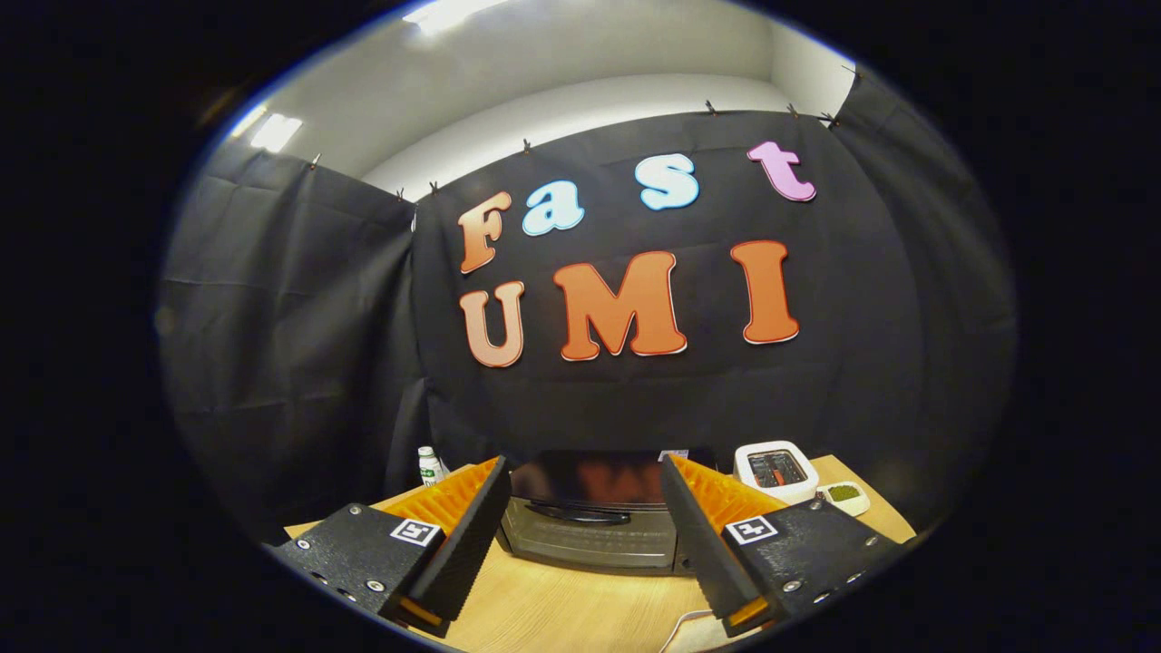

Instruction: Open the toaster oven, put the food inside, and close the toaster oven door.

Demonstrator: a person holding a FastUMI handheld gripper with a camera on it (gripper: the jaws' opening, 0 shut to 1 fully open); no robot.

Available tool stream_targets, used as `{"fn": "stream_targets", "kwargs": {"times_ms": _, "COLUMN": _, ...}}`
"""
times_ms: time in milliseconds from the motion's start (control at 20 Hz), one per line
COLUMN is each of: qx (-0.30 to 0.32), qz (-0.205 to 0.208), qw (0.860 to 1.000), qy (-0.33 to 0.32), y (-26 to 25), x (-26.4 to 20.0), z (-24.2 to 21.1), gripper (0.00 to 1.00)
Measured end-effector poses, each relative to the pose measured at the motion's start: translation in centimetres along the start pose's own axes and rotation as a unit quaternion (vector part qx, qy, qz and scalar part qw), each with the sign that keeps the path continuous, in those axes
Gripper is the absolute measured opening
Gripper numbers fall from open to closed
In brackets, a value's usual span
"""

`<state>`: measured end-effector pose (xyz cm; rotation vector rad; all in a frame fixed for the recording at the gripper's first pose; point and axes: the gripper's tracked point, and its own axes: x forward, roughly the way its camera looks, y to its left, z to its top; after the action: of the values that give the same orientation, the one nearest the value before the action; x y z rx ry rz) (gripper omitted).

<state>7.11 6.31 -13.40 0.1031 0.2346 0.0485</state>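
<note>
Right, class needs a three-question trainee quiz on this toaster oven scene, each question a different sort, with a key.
1. True or false: the dark glass door of the black toaster oven is shut.
2. The tongs are: A) open, B) shut on the handle.
3. Fill in: the small white dish of green food sits beside the white ____ on the light wooden table.

Key: 1 true; 2 A; 3 toaster.

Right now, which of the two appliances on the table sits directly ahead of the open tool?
The dark toaster oven, door shut, framed between the open tool's fingers. The white toaster stands farther back, beyond the right finger, beside a small dish.
</note>
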Motion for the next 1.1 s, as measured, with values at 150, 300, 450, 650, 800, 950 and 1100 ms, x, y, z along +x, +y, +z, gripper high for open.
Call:
{"fn": "stream_targets", "kwargs": {"times_ms": 150, "qx": 0.013, "qz": -0.005, "qw": 1.000, "qy": 0.025, "y": 0.7, "x": 2.6, "z": -2.6, "gripper": 0.98}}
{"fn": "stream_targets", "kwargs": {"times_ms": 300, "qx": 0.013, "qz": -0.013, "qw": 0.998, "qy": 0.052, "y": 1.2, "x": 5.1, "z": -5.2, "gripper": 0.98}}
{"fn": "stream_targets", "kwargs": {"times_ms": 450, "qx": 0.003, "qz": -0.029, "qw": 0.997, "qy": 0.068, "y": 1.5, "x": 7.5, "z": -7.1, "gripper": 0.98}}
{"fn": "stream_targets", "kwargs": {"times_ms": 650, "qx": -0.008, "qz": -0.045, "qw": 0.995, "qy": 0.088, "y": 2.3, "x": 10.5, "z": -9.7, "gripper": 0.98}}
{"fn": "stream_targets", "kwargs": {"times_ms": 800, "qx": -0.025, "qz": -0.063, "qw": 0.993, "qy": 0.097, "y": 2.2, "x": 12.4, "z": -11.4, "gripper": 0.98}}
{"fn": "stream_targets", "kwargs": {"times_ms": 950, "qx": -0.050, "qz": -0.088, "qw": 0.990, "qy": 0.095, "y": 1.9, "x": 13.7, "z": -12.5, "gripper": 0.98}}
{"fn": "stream_targets", "kwargs": {"times_ms": 1100, "qx": -0.068, "qz": -0.106, "qw": 0.988, "qy": 0.089, "y": 1.7, "x": 14.4, "z": -13.1, "gripper": 0.98}}
